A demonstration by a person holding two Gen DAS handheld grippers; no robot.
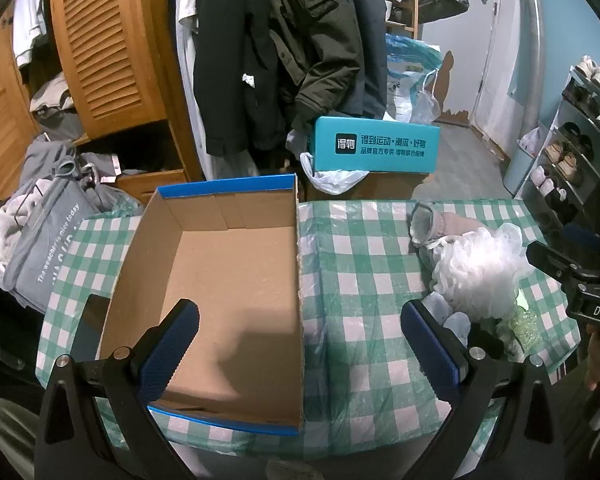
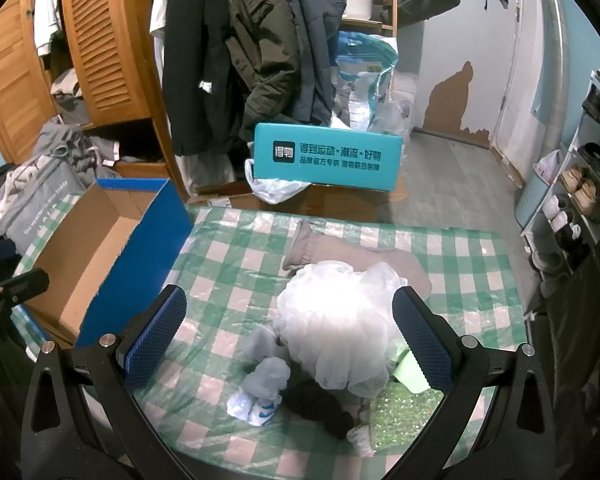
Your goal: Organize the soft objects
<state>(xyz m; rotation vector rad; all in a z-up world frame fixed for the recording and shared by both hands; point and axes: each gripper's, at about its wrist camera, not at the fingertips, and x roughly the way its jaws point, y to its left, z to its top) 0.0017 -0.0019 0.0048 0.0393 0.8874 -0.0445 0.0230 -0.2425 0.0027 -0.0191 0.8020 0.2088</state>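
An empty cardboard shoe box (image 1: 236,280) with blue outer walls (image 2: 136,256) sits on the left of the checked table. My left gripper (image 1: 300,340) hangs open over the box's near right wall, holding nothing. A heap of soft things lies to the right: a white mesh bath puff (image 2: 336,320) (image 1: 476,268), a beige sock (image 2: 360,260) behind it, a pale blue sock (image 2: 260,392), a dark sock (image 2: 320,404) and a glittery green sponge (image 2: 404,408). My right gripper (image 2: 290,336) stands open just above the heap, the puff between its fingers but untouched.
The green-and-white checked tablecloth (image 1: 360,248) covers the table. Behind it stand a teal carton (image 2: 328,156), hanging coats (image 1: 280,40), plastic bags and a wooden louvred wardrobe (image 1: 108,40). Grey clothes are piled at the left (image 1: 48,220). A shoe rack (image 2: 588,184) lines the right wall.
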